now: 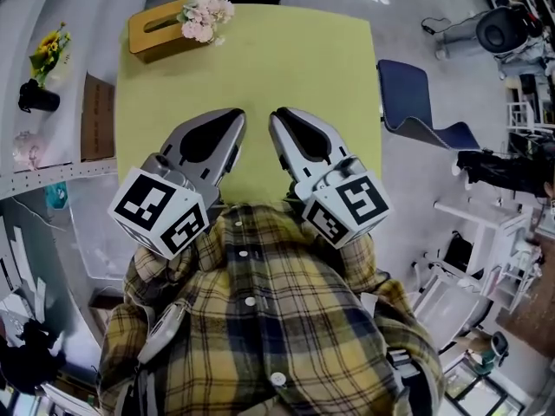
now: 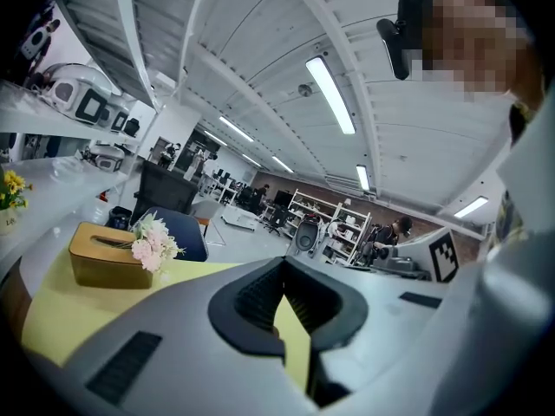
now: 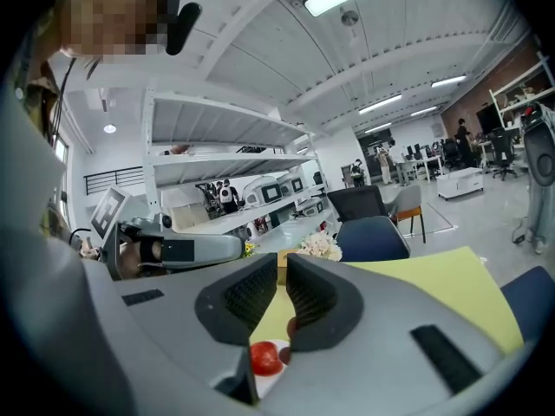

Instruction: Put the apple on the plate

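Note:
A red apple [image 3: 265, 359] lies on a white plate [image 3: 270, 382]; both show only in the right gripper view, low down behind the jaws. In the head view they are hidden under the grippers and the person's plaid shirt. My right gripper [image 3: 282, 263] is shut with nothing between its pads and hangs above the apple without touching it. My left gripper [image 2: 283, 265] is shut and empty too. Seen from the head, the left gripper [image 1: 236, 118] and right gripper [image 1: 277, 118] sit side by side close to the chest, over the near end of the yellow-green table [image 1: 286, 59].
A wooden tissue box [image 1: 156, 29] with pink flowers [image 1: 206, 11] stands at the table's far left corner. A blue chair [image 1: 416, 102] sits to the table's right. A cardboard box [image 1: 97, 118] and a shelf with a flower pot [image 1: 39, 98] are on the left.

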Demonstrator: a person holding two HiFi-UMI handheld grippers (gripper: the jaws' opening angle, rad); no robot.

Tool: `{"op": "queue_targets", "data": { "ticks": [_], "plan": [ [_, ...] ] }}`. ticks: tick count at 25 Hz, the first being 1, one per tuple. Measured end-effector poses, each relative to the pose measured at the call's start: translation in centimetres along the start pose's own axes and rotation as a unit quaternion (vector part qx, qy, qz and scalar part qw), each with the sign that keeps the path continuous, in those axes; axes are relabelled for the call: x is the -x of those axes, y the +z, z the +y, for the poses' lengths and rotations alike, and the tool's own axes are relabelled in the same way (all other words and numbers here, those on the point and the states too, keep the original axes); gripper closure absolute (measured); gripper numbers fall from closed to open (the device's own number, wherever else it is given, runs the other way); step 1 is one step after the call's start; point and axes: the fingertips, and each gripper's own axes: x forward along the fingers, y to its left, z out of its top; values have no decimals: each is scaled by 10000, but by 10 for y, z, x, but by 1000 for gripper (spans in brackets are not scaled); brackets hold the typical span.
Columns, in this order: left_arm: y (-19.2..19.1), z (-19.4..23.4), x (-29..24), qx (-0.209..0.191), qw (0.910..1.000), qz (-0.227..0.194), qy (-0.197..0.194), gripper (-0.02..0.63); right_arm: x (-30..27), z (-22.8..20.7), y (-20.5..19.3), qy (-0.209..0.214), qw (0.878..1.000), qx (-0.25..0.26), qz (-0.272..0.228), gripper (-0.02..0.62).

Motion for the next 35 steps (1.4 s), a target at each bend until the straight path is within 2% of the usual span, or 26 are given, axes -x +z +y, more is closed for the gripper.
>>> {"op": "queue_targets", "data": {
  "ticks": [6, 35],
  "plan": [
    [-4, -2, 2, 32, 10000, 60, -24, 598, 1, 2, -1, 10, 10000, -25, 63, 596],
    [-9, -6, -3, 58, 9998, 122, -134, 598, 6, -2, -11, -25, 9996, -14, 268, 599]
  ]
}}
